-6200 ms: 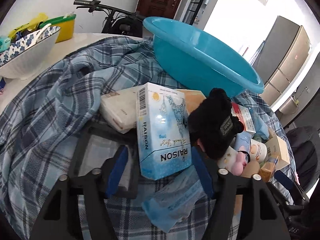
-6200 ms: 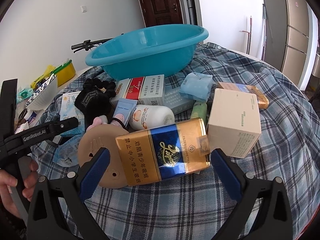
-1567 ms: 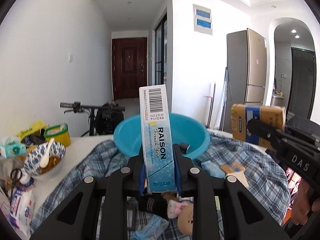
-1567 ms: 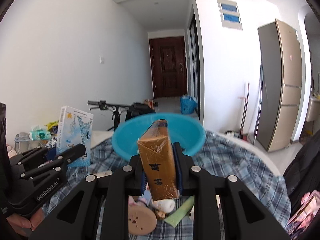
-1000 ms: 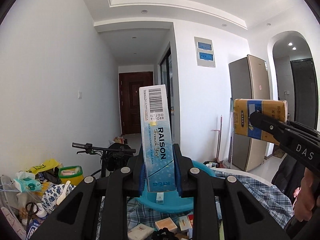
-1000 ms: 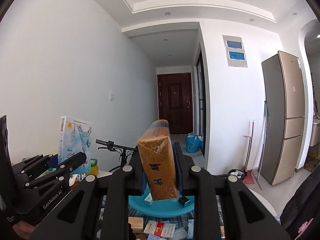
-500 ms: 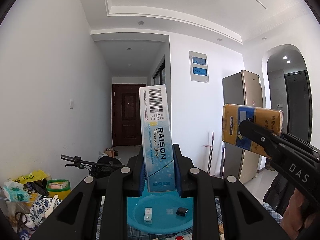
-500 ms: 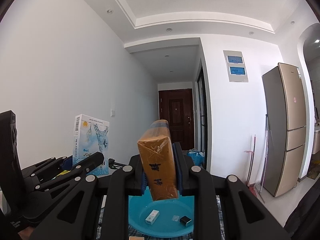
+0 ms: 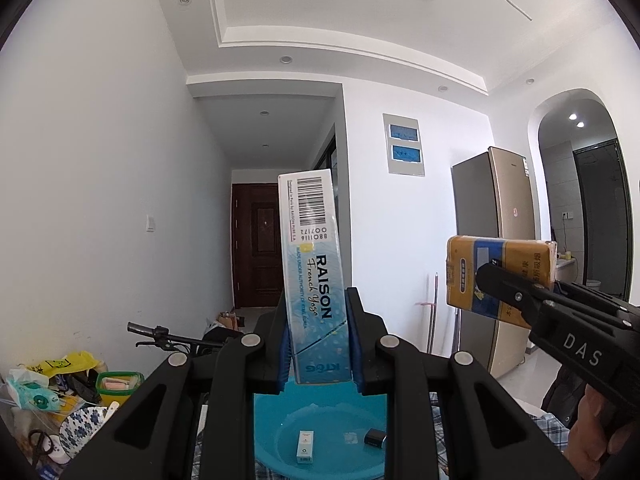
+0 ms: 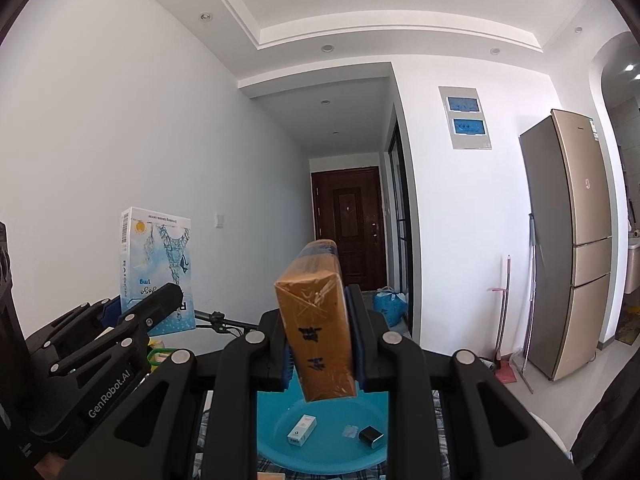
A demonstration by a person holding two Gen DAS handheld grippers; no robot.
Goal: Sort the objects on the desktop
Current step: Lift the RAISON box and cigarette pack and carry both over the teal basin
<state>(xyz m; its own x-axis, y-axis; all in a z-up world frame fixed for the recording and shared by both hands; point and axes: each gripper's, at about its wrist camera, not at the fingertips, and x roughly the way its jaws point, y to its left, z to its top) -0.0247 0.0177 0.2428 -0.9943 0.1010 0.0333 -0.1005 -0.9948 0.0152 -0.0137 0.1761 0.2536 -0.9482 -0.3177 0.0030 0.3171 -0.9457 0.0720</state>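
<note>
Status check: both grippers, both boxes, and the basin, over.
Left gripper shut on light-blue RAISON carton. Right gripper shut on gold plastic-wrapped box. Both above round blue plastic basin; nothing blocking.

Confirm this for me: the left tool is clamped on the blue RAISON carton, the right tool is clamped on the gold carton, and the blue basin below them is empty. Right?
Not quite: the blue basin is not empty. The right wrist view shows a small white box and a small dark object lying in it. The left tool does clamp the blue RAISON carton, and the right tool the gold carton.

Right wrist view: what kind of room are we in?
Most likely a lived-in flat, an entry hall or dining area. A tall fridge stands by the wall, a dark wooden door ends the corridor, and a blue basin sits on a plaid-covered table.
</note>
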